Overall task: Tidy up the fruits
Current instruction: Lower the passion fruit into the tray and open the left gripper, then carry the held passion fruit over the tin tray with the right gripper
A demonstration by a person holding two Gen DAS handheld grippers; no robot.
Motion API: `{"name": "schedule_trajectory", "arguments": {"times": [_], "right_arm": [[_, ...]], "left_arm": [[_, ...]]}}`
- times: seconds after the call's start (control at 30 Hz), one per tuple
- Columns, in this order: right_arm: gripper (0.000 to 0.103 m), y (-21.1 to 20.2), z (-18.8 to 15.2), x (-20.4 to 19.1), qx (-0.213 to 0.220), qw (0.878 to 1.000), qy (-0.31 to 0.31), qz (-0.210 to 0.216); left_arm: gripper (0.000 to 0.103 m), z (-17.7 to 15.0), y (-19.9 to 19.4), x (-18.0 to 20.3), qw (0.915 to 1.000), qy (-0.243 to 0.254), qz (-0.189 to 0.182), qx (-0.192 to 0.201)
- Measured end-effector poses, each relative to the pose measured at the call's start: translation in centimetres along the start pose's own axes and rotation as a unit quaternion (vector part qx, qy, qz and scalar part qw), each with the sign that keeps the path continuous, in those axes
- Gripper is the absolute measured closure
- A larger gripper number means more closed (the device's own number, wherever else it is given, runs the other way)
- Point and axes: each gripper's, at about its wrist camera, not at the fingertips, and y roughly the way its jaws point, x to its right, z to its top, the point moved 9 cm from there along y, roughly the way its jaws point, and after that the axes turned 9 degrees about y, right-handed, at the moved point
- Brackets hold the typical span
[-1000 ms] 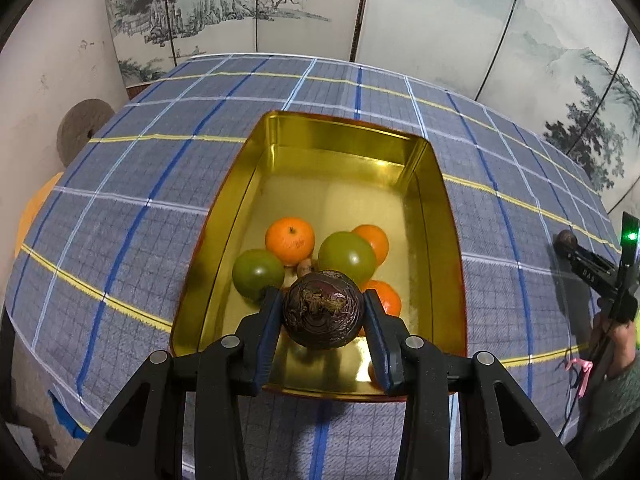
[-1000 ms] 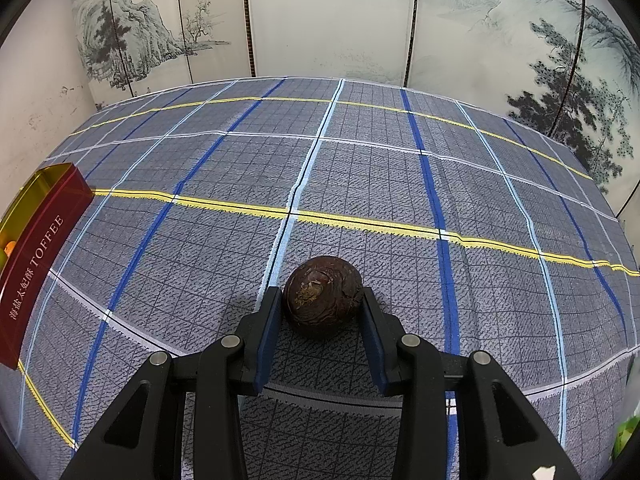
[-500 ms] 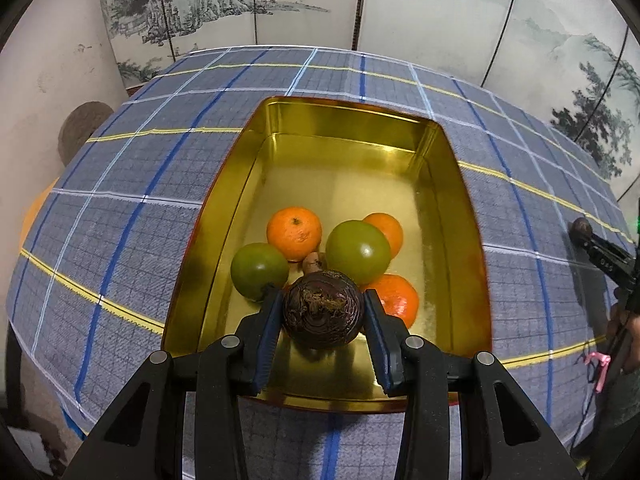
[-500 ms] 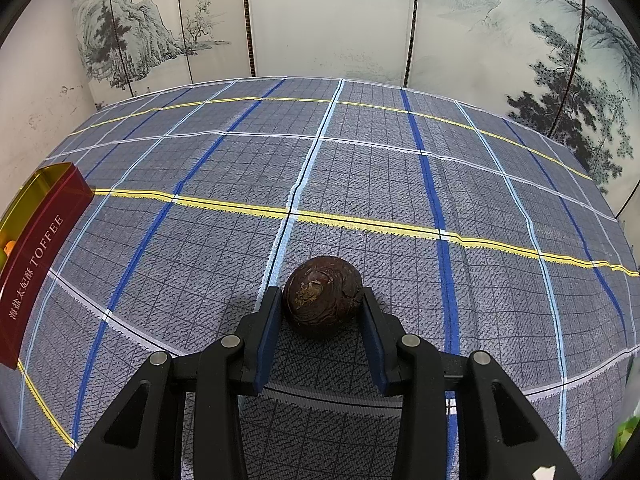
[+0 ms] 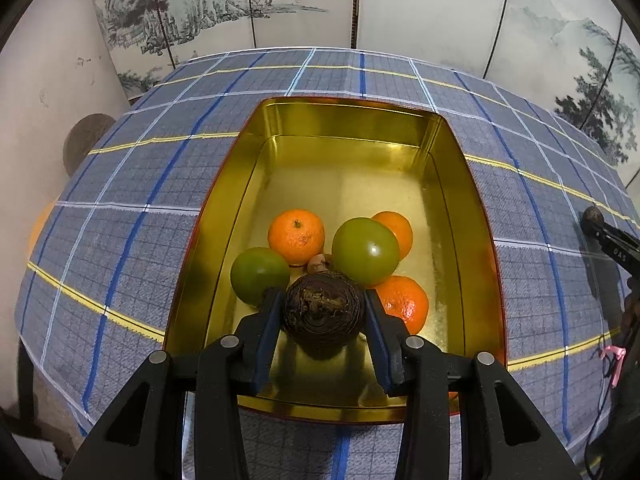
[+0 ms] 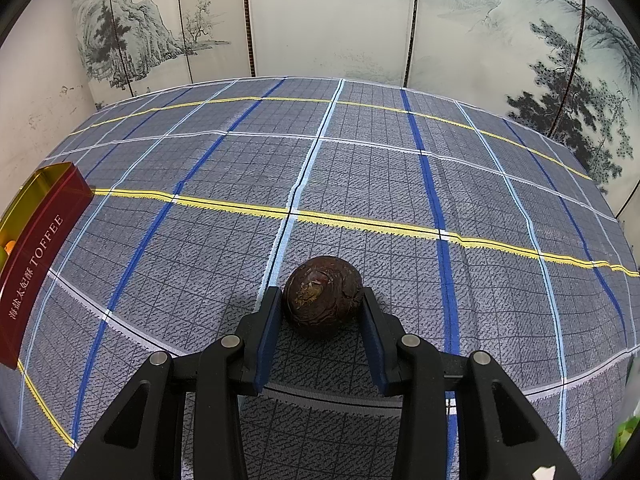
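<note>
My left gripper (image 5: 322,308) is shut on a dark wrinkled passion fruit (image 5: 323,314), held over the near end of a gold tin (image 5: 352,120). Inside the tin lie three oranges (image 5: 297,236), two green fruits (image 5: 365,250) and a small brown fruit (image 5: 319,263). My right gripper (image 6: 322,300) is shut on a second dark passion fruit (image 6: 322,296), which sits low over the checked tablecloth (image 6: 360,168). The right gripper's tip with its fruit also shows at the right edge of the left wrist view.
The tin's red side (image 6: 34,264), lettered TOFFEE, stands at the left edge of the right wrist view. A painted folding screen (image 6: 332,20) backs the table. A green object (image 6: 626,436) peeks in at the lower right. A white wall (image 5: 40,100) is at the left.
In the left wrist view the tin and its fruits have shifted slightly down and nearer as the left gripper tilted over them. The right gripper and its fruit have not moved.
</note>
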Motion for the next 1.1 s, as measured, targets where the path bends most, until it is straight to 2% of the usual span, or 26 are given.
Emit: {"name": "schedule_trajectory", "arguments": {"times": [0.6, 1.1], "right_arm": [[0.067, 0.01, 0.01, 0.02, 0.0, 1.0, 0.0, -0.001], [0.067, 0.02, 0.0, 0.02, 0.0, 1.0, 0.0, -0.001]], "left_arm": [[0.06, -0.29, -0.13, 0.16, 0.9998, 0.01, 0.019, -0.001], [0.054, -0.2, -0.79, 0.42, 0.9996, 0.013, 0.022, 0.012]]}}
